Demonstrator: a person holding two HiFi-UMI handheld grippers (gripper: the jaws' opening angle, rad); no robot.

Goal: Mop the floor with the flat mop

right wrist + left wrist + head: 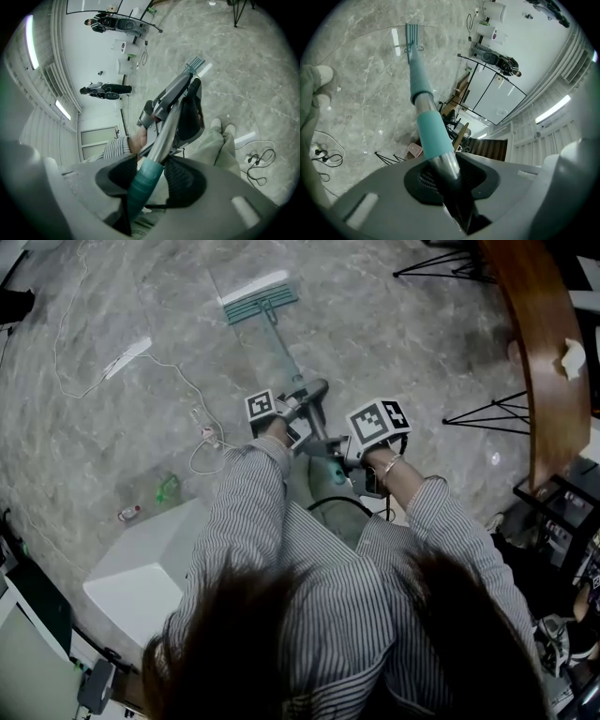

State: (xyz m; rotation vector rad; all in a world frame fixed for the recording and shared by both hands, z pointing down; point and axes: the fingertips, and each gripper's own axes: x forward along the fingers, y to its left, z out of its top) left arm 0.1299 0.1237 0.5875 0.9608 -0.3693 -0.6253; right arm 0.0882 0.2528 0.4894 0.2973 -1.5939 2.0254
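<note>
The flat mop has a teal head lying on the grey marble floor ahead, and a handle running back toward me. In the head view my left gripper clamps the metal part of the handle. My right gripper sits lower, near the handle's end. The left gripper view shows the left gripper shut on the silver tube just below a teal sleeve, with the mop head far off. In the right gripper view the right gripper is shut on the teal grip. The left gripper shows further up the handle.
A white cable with a power strip lies on the floor at left, next to a green bottle and a small bottle. A white box stands at lower left. A curved wooden tabletop and black stand legs are at right.
</note>
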